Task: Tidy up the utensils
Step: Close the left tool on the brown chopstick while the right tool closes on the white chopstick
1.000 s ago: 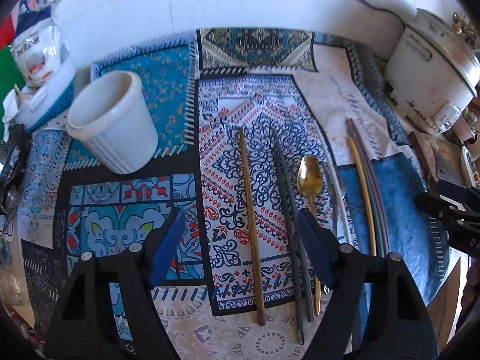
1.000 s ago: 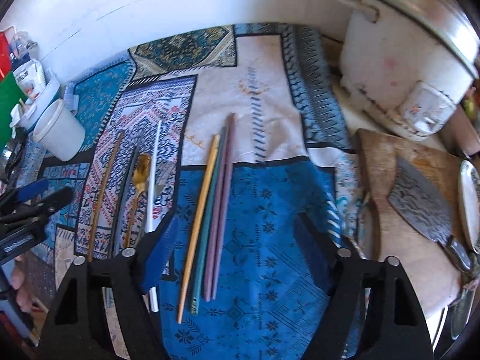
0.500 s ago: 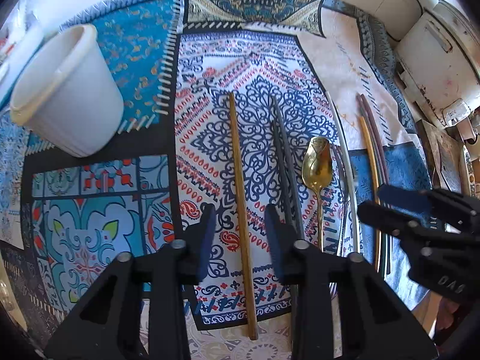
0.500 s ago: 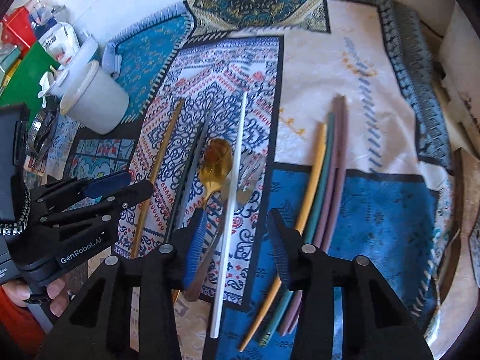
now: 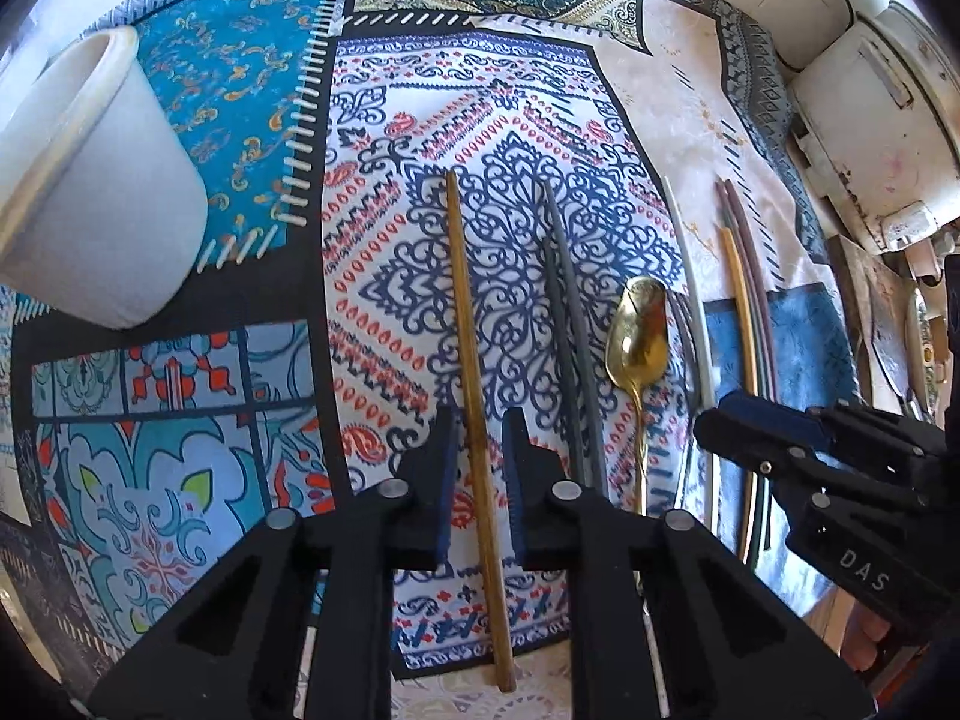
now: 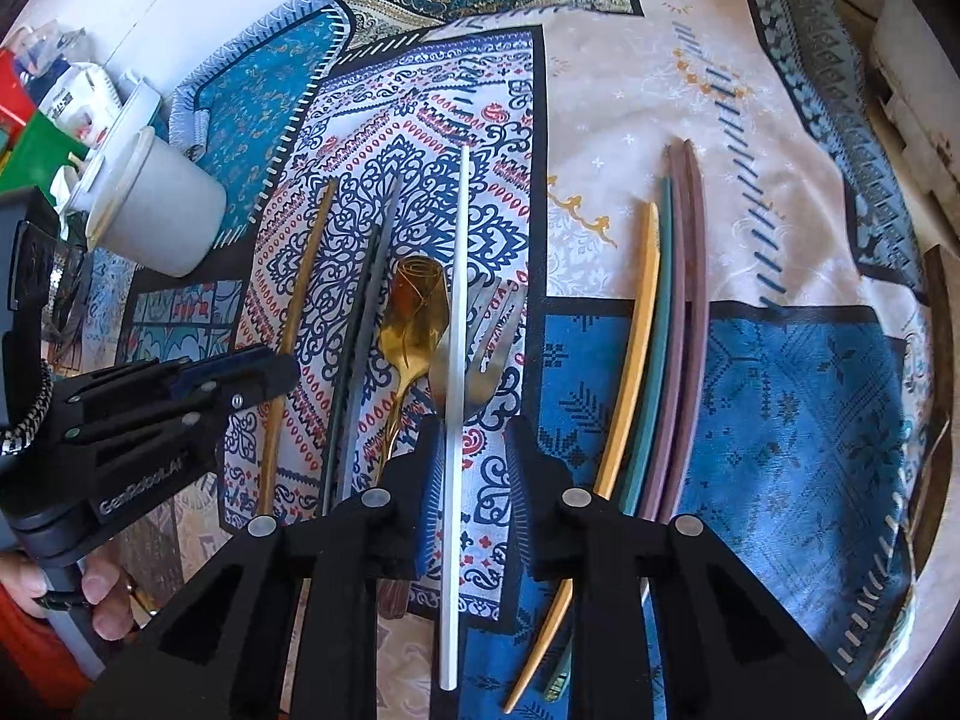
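Left wrist view: the left hand-held gripper [image 5: 477,474] stands narrowly open, its fingers straddling the brown chopstick [image 5: 474,396] without visibly touching it. The chopstick lies flat on the patterned cloth [image 5: 408,252], right of the white cup [image 5: 96,192]; dark grey chopsticks [image 5: 570,348] and a gold spoon [image 5: 637,330] lie further right of it.

Right wrist view: the right hand-held gripper [image 6: 471,486] is likewise slightly open around the white chopstick [image 6: 459,324], which crosses a silver fork [image 6: 486,354]. Coloured chopsticks [image 6: 660,348] lie right of the white chopstick.

Patchwork cloth [image 5: 252,120], rice cooker [image 5: 870,120] (white)
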Available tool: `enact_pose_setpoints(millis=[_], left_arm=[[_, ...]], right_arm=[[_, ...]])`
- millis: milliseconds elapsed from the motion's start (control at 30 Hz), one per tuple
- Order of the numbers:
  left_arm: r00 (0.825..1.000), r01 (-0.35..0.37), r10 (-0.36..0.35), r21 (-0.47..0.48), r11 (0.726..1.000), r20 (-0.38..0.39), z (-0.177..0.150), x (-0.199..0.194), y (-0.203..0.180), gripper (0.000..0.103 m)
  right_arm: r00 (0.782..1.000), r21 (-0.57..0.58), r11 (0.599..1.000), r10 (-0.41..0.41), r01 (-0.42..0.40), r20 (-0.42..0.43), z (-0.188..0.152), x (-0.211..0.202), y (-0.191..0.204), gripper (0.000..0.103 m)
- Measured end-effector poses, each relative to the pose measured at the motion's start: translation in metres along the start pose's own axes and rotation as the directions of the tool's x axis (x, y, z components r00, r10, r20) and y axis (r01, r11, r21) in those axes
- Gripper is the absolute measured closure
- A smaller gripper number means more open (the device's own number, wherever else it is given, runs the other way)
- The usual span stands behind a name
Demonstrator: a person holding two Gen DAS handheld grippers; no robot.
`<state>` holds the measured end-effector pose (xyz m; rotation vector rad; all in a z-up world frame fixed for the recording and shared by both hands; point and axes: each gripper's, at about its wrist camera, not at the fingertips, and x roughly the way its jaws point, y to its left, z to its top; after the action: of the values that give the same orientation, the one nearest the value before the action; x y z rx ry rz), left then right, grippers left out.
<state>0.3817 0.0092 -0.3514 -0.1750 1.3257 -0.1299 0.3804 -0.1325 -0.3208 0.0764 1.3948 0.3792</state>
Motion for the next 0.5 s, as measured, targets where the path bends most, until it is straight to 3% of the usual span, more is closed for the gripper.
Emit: enact_pose_setpoints(millis=[200,500], left_arm=[[1.0,-0.02,0.02,0.04,0.999,-0.015,0.01,0.004,-0.007,0.098],[0.998,0.035,-0.033,0.041,0.999,-0.044,0.012,0.008,-0.01,0.099]], right_arm=[[1.0,0.004,1.0,-0.001,0.001,0.004,0.0,0.003,0.006,0.096],[0.999,0.032,0.999,-0.01,0.009,0.037,-0.005,-0.007,0.0,0.097]])
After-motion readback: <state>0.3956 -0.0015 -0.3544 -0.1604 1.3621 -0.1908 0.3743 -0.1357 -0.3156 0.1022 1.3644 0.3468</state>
